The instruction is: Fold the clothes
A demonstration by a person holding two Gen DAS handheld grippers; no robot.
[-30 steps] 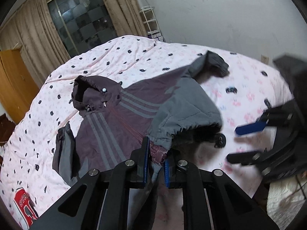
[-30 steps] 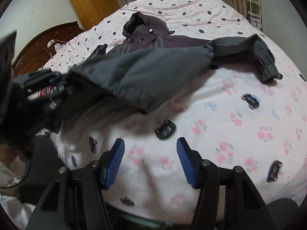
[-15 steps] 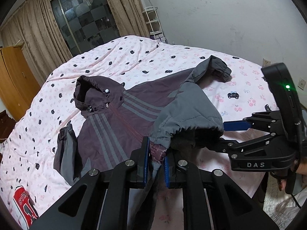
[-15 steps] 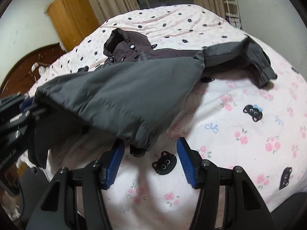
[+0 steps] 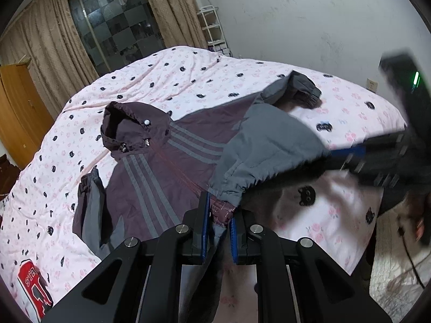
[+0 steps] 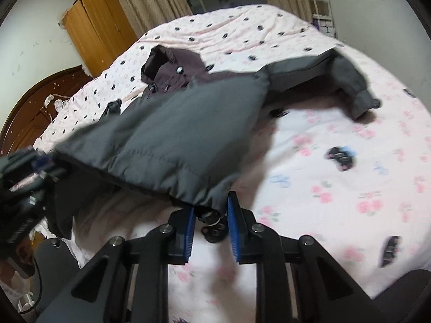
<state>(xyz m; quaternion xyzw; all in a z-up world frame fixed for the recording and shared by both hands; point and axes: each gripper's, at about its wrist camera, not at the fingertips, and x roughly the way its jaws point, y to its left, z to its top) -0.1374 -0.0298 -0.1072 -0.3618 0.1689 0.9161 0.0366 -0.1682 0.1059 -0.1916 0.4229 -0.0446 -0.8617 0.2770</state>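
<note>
A purple hooded jacket with grey stripes lies front up on the pink bed, its hood towards the window. My left gripper is shut on the purple bottom hem near the zip. The grey right front panel is lifted off the bed. My right gripper has its jaws drawn in around that panel's hem corner, with a dark cord toggle between the pads. In the left wrist view the right gripper shows blurred at the panel's edge. One grey sleeve lies stretched out to the right.
A red printed garment lies at the bed's near left corner. A wooden wardrobe and a dark headboard stand to the left. A white shelf rack stands by the curtained window. The bed's edge runs just below both grippers.
My right gripper moved in from open over the bedspread to the grey hem corner, and its jaws narrowed around it. The left gripper kept its hold and raised the hem slightly.
</note>
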